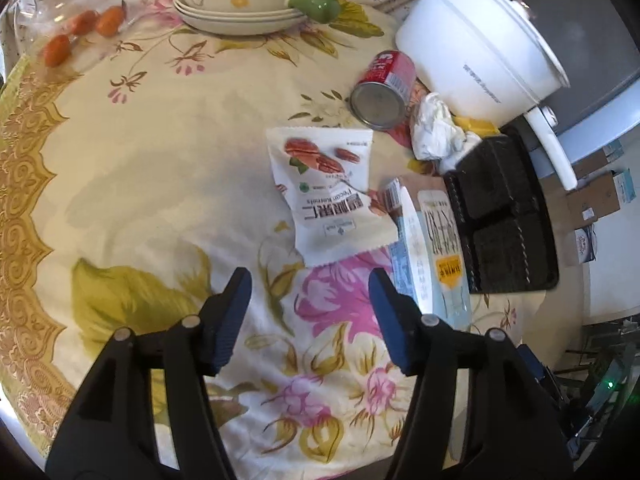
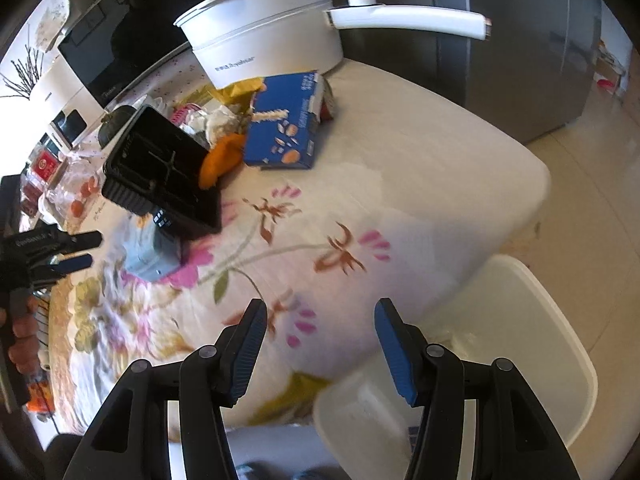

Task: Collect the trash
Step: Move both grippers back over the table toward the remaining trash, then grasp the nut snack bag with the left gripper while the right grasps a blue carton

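- Hovering over desk [image 1: 140,168]: left gripper [image 1: 310,280] wide, empty; pecan wrapper [image 1: 328,192] just ahead at 12 o'clock.
- Red can [image 1: 386,88] on its side, approx 1 o'clock.
- Right gripper [image 2: 320,314] wide, empty, above desk edge; white bin [image 2: 520,332] at 4 o'clock.

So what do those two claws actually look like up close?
Both look alike. The left claw and the right claw each have black, angular plastic arms joined by round silver rivets, ending in two flat fingers faced with ribbed blue pads. No cables show. The person's bare fingers grip one handle.
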`<state>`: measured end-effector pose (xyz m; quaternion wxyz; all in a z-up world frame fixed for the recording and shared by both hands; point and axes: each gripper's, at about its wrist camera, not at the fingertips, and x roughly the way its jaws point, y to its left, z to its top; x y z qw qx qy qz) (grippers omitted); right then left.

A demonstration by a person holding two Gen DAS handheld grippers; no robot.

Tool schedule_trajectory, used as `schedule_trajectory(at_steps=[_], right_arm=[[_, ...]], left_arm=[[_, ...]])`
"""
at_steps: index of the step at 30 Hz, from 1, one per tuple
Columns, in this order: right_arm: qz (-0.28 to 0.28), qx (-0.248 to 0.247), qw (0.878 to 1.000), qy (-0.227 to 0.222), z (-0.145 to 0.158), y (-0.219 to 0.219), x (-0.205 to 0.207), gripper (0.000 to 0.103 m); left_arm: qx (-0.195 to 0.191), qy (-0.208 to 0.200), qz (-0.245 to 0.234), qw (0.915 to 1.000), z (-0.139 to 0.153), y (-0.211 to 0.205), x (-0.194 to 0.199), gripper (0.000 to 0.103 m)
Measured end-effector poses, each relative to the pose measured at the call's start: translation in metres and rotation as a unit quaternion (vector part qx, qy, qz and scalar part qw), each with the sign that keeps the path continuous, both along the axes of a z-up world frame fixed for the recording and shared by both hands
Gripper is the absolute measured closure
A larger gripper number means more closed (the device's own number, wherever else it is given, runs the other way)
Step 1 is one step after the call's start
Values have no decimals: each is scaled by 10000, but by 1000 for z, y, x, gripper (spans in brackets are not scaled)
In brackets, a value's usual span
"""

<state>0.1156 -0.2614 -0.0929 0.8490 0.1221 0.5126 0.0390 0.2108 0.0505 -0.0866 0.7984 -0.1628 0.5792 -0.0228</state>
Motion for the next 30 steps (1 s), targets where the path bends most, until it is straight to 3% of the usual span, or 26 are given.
schedule_trajectory(at_steps=[6, 9, 18, 25, 30], right_arm=[[55, -41, 9999, -89, 2, 7, 21, 46], [-2, 5, 9999, -122, 3, 7, 35, 46], [-117, 335, 9993, -140, 0, 2, 81, 46], [-163, 620, 9979, -114, -3, -4, 124, 46], [-152, 756, 9970, -53, -10, -2, 149, 44]], left_arm=[[73, -251, 28, 9997, 19, 1, 28, 41], [283, -393, -89, 9988, 24, -7, 43, 38], [671, -330, -233, 9969, 2, -28, 73, 42], [607, -75, -101, 9981, -22, -25, 83, 77], [528, -249, -74, 9983, -18, -19, 77, 96]])
